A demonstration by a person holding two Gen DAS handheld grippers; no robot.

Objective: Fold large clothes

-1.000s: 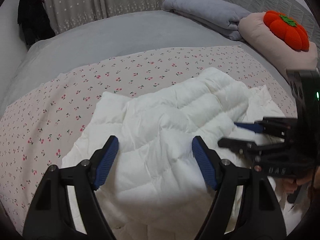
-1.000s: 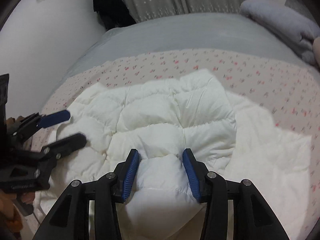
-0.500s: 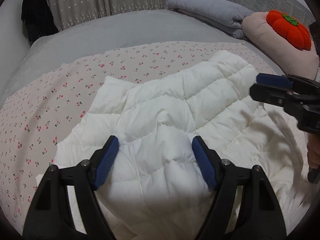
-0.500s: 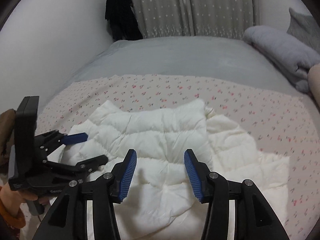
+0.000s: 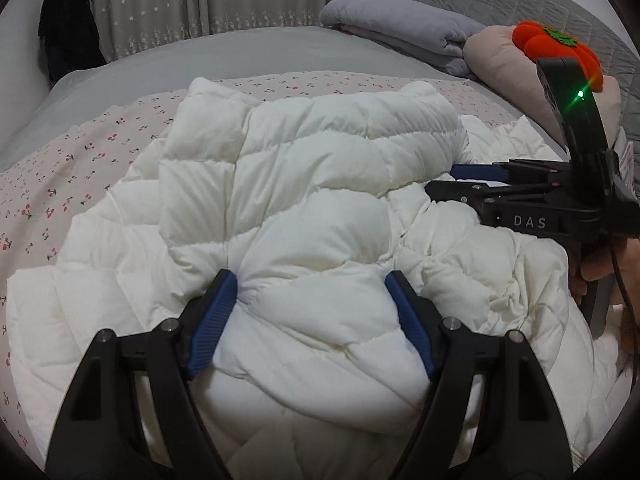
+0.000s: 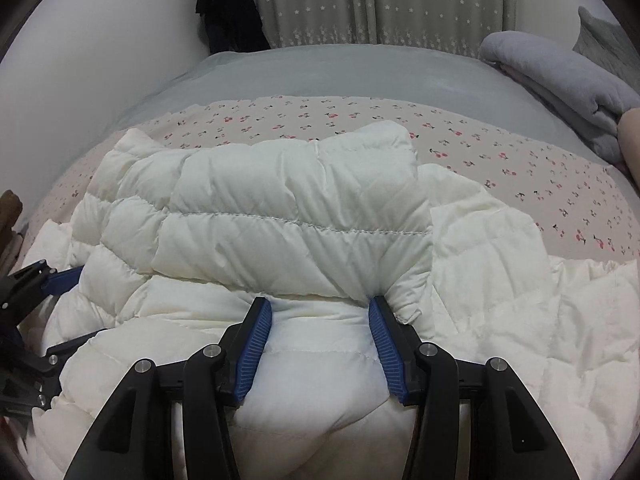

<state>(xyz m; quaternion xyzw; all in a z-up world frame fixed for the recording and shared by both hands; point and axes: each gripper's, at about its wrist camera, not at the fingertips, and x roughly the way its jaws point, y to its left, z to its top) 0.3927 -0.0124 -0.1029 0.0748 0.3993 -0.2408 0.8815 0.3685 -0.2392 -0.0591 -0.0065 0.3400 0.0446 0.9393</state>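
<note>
A large white quilted puffer garment [image 5: 304, 168] lies on the cherry-print sheet [image 5: 60, 168], with one part folded over the rest. My left gripper [image 5: 312, 304] presses into the near fold with padding bulging between its blue pads. My right gripper [image 6: 320, 328] also has a bulge of the white garment [image 6: 288, 208] between its blue pads. The right gripper shows in the left wrist view [image 5: 452, 184] at the garment's right side. The left gripper shows in the right wrist view [image 6: 60, 308] at the far left, partly hidden by fabric.
A grey bedspread [image 5: 224, 52] lies beyond the sheet. A folded grey blanket [image 5: 400, 28], a beige pillow [image 5: 496, 60] and an orange pumpkin cushion [image 5: 560, 52] sit at the back right. Star-print curtains [image 6: 400, 0] and dark hanging clothes [image 6: 228, 8] stand behind the bed.
Both grippers have dropped from above the garment down onto its near edge, and padding now sits between the pads. The folded-over flap now lies nearer and larger in both views.
</note>
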